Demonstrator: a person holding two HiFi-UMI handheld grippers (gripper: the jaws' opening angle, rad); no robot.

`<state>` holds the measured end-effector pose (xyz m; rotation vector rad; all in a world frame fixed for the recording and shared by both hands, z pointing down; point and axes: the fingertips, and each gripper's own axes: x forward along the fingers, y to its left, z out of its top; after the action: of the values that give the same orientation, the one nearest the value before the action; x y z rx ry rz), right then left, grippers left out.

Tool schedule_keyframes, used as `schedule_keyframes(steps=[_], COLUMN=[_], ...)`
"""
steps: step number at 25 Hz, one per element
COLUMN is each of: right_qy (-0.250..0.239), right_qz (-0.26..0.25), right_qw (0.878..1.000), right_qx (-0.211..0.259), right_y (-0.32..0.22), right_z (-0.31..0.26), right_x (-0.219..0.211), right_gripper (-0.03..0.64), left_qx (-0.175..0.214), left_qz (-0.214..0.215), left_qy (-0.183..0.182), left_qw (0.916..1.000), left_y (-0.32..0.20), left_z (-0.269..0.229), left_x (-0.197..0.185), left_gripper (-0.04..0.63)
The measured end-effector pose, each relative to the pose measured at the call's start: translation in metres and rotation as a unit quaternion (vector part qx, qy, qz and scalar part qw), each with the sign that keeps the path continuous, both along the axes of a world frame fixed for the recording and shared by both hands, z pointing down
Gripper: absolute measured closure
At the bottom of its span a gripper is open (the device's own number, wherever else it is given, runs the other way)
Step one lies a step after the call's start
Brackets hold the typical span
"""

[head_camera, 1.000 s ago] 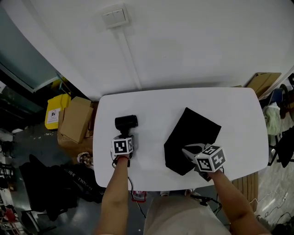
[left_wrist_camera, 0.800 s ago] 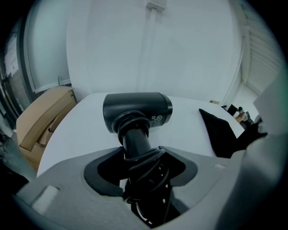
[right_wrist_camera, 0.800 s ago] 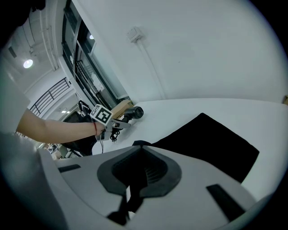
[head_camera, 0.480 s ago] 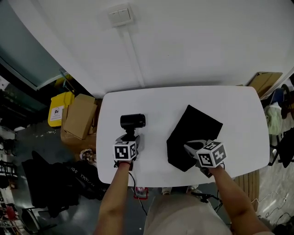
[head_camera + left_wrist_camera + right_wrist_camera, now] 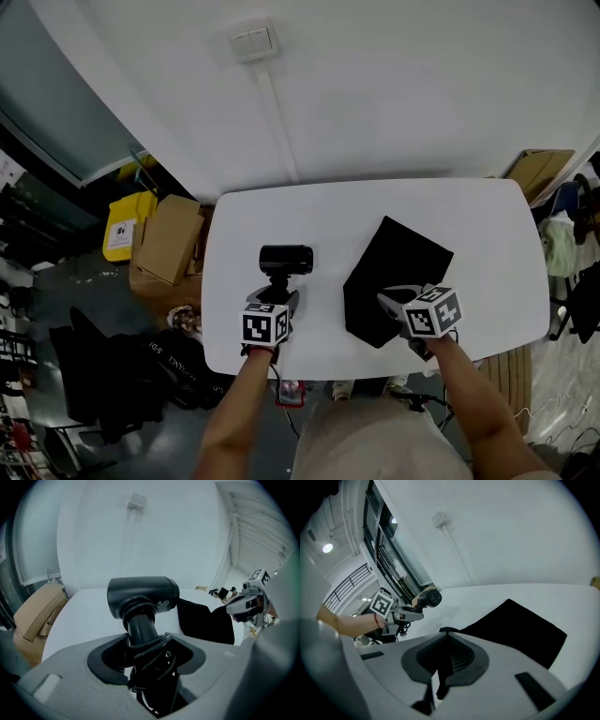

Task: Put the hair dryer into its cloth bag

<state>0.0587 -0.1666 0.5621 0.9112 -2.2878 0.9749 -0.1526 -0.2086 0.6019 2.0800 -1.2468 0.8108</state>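
My left gripper (image 5: 280,293) is shut on the handle of the black hair dryer (image 5: 286,259), whose cord is wound around the handle. The dryer hangs upright above the left half of the white table (image 5: 323,211). In the left gripper view the dryer (image 5: 143,596) fills the middle, its handle between my jaws (image 5: 147,645). A flat black cloth bag (image 5: 398,272) lies on the table's right half. My right gripper (image 5: 387,306) is shut on the bag's near corner; in the right gripper view the bag (image 5: 515,623) runs into my jaws (image 5: 444,635).
Cardboard boxes (image 5: 169,239) and a yellow bin (image 5: 122,234) stand on the floor left of the table. Dark bags (image 5: 112,375) lie below them. A wall switch (image 5: 255,42) with a cable duct sits on the white wall behind. More clutter (image 5: 562,234) is off the right edge.
My left gripper has carried the hair dryer to the right, toward the bag, and lifted it. The right gripper and the bag have stayed put.
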Motion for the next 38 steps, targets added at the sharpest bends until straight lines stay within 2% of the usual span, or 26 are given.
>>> schedule_keyframes(steps=[21,30,34,36,38], right_qy=[0.010,0.024,0.025,0.026,0.026], right_qz=[0.006,0.002,0.005,0.007,0.008], right_qw=[1.000,1.000,1.000,1.000,1.000], right_qx=[0.003,0.007,0.003,0.001,0.001], right_y=[0.010,0.011,0.011,0.011,0.011], right_z=[-0.003,-0.004,-0.001,0.000,0.000], right_x=[0.005,0.011,0.013,0.013,0.012], right_gripper=[0.594,0.594,0.594,0.594,0.594], left_qx=[-0.022,-0.050,-0.064,-0.069,-0.066], left_qz=[0.087,0.129,0.159,0.174,0.183], left_qy=[0.024,0.050,0.060,0.054,0.031], left_qw=[0.9957,0.9892,0.9833,0.9807,0.9805], left_y=[0.094,0.140,0.156,0.162,0.165], left_z=[-0.030,-0.026,-0.025,-0.022,-0.018], left_x=[0.037,0.065,0.081,0.088,0.090], left_gripper=[0.351,0.351,0.351,0.351,0.351])
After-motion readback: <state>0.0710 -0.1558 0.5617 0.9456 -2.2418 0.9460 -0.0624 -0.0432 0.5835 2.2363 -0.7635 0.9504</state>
